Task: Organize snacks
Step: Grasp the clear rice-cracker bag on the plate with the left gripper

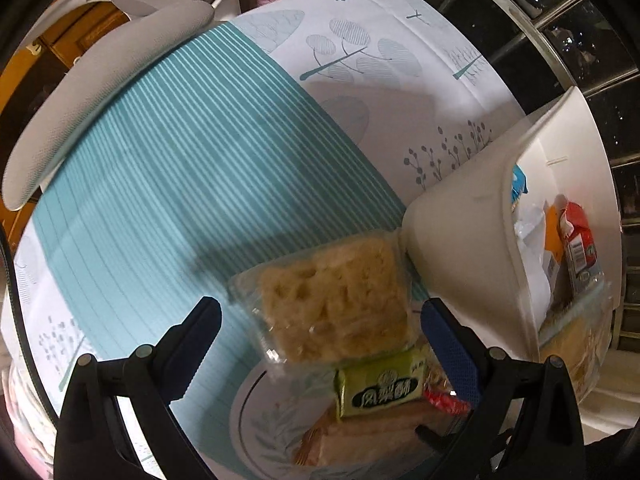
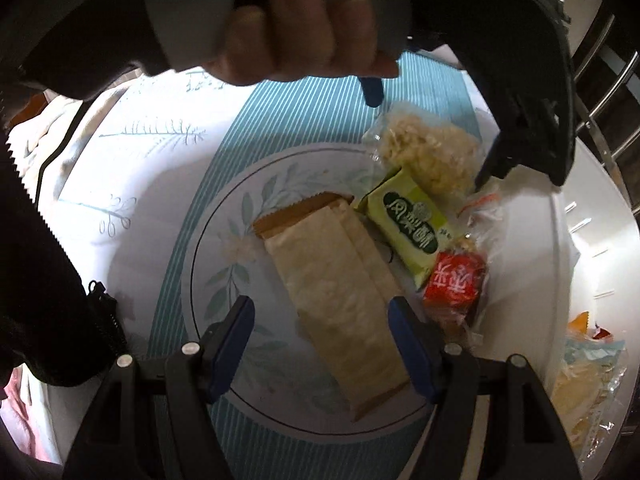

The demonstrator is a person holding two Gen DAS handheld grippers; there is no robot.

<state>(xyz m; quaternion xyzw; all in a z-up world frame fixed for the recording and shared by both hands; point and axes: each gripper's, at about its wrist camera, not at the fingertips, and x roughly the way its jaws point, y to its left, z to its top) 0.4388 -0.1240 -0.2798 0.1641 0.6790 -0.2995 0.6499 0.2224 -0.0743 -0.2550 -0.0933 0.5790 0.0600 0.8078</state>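
A floral plate [image 2: 208, 240] on the teal-striped cloth holds a long tan packet [image 2: 340, 300], a green packet [image 2: 408, 224] and a red packet [image 2: 454, 280]. A clear-wrapped yellow crisp cake [image 1: 336, 300] lies at the plate's far edge. My left gripper [image 1: 322, 320] points down over it, open, one finger on each side of the cake without pressing. My right gripper [image 2: 322, 328] is open and straddles the near end of the tan packet, with a gap at its left pad. The right wrist view also shows the left gripper [image 2: 430, 132] around the crisp cake [image 2: 432, 160].
A white bin [image 1: 460, 240] stands right of the plate, with several snack packets inside, one of them a red one [image 1: 580, 248]. A grey chair [image 1: 100, 100] stands beyond the table's far edge. A hand [image 2: 300, 32] holds the left gripper above the plate.
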